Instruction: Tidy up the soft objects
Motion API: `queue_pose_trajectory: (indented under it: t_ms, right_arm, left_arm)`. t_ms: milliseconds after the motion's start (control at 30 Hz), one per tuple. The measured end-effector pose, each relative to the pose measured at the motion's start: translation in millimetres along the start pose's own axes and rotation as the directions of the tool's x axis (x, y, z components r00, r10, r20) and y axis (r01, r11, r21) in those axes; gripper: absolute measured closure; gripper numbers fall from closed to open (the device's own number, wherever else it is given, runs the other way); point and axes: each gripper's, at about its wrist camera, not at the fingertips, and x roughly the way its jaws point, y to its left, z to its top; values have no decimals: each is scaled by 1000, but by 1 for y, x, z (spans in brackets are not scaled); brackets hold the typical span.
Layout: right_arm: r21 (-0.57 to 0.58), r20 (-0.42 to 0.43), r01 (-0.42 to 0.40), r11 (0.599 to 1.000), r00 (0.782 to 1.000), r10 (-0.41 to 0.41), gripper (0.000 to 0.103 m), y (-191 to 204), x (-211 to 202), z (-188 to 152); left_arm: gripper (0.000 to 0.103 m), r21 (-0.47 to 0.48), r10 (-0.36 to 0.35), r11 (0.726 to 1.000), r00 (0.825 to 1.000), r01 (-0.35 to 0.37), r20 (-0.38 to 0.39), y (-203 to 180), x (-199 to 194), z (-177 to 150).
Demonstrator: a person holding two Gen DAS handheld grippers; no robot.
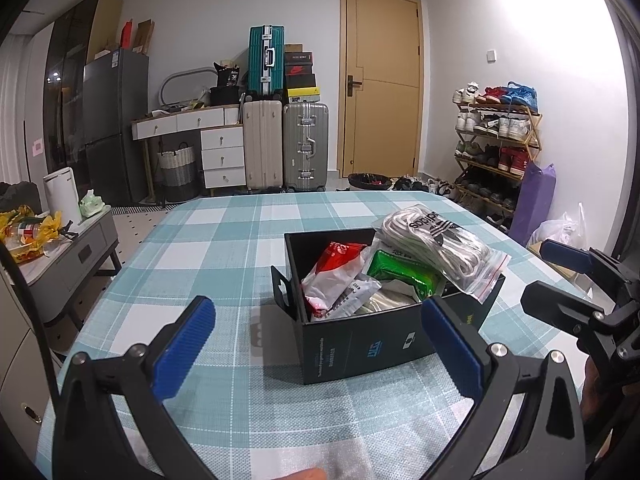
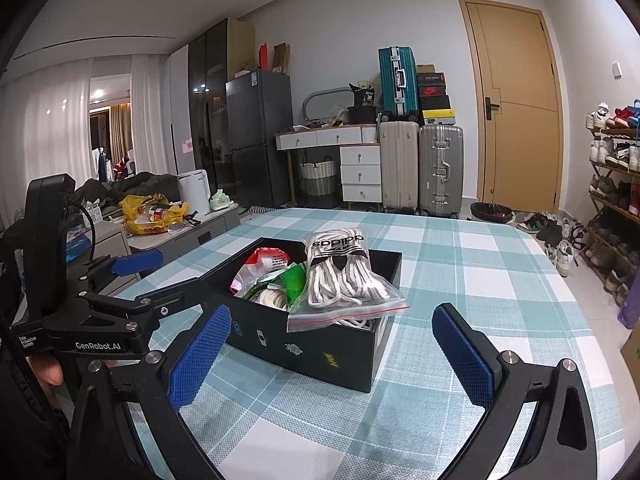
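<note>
A black open box point(image 1: 360, 344) point(image 2: 320, 344) stands on the checked tablecloth. It holds a red and white packet point(image 1: 336, 268) point(image 2: 264, 260), a green packet point(image 1: 400, 272) point(image 2: 294, 280) and other soft bags. A clear zip bag of white laces point(image 1: 440, 248) point(image 2: 344, 276) lies on top, over the box's right rim. My left gripper point(image 1: 316, 344) is open and empty, just in front of the box. My right gripper point(image 2: 332, 356) is open and empty, in front of the box's near corner. It also shows in the left wrist view point(image 1: 560, 276).
The table point(image 1: 224, 248) point(image 2: 480, 264) has a blue and white checked cloth. Beyond it stand suitcases point(image 1: 284, 144), a white drawer desk point(image 1: 208, 136), a fridge point(image 1: 112, 120) and a door point(image 1: 380, 80). A shoe rack point(image 1: 496, 144) is at right, a grey side cabinet point(image 1: 68, 252) at left.
</note>
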Motion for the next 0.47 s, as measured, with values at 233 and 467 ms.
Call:
queue_pose_trajectory:
  t_ms: [233,467]
  right_arm:
    - [1,0,0,1000,1000,0,0,0,0,0]
    - [1,0,0,1000,1000,0,0,0,0,0]
  left_arm:
    - [0,-4,3,1000,1000,-3,-4,0,0,0]
    - [0,-7,6,1000,1000,-6,-1,1,0,0]
